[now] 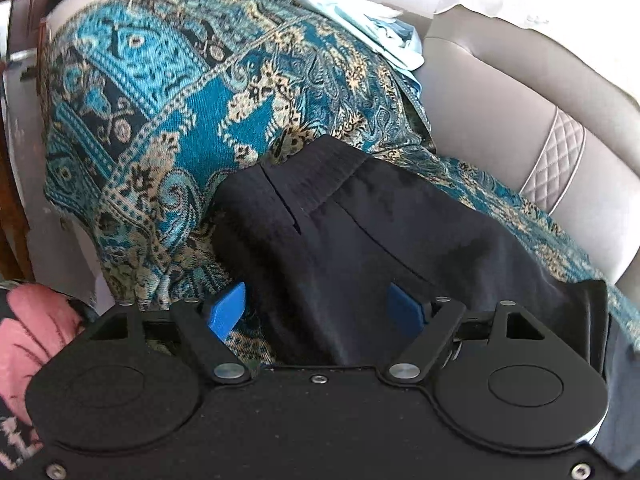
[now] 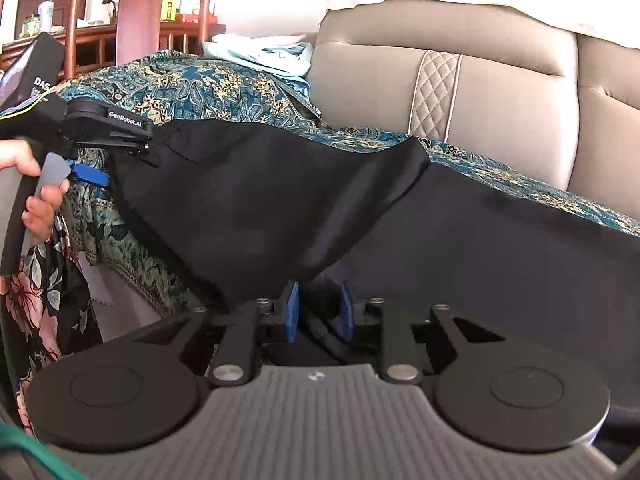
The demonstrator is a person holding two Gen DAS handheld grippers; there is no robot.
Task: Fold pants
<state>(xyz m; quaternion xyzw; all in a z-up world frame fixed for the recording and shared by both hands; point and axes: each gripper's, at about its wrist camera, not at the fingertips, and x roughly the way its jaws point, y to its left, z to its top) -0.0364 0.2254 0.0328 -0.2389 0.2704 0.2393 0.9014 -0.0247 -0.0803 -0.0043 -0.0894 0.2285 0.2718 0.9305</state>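
Left gripper (image 1: 316, 312): jaws spread wide, blue pads well apart, black cloth lying between them without either pad pressing on it; seen from the right wrist view at far left (image 2: 96, 174), at the near edge of the cloth.
Right gripper (image 2: 318, 312): blue pads close together, a fold of black cloth bunched between them; whether pinched firmly or only loosely caught, cannot tell.
Pants (image 2: 260, 208): black, smooth fabric, stretched between the two grippers across the sofa seat, upper layer folded over with a pointed corner toward the backrest; in the left wrist view (image 1: 360, 232) a slit pocket and seams showing.
Throw (image 1: 160, 120): teal, black and cream paisley weave, spread over the seat and the sofa arm, directly under the pants.
Sofa (image 2: 500, 100): beige leather, quilted diamond strip on the backrest.
Pale blue cloth (image 2: 264, 56): crumpled heap on the throw, against the backrest.
Hand (image 2: 38, 200): fingers wrapped around the left gripper's handle.
Floral garment (image 2: 44, 300): dark with pink flowers, at the lower left edge.
Wooden furniture (image 2: 140, 20): reddish posts and a shelf with small items, behind the sofa.
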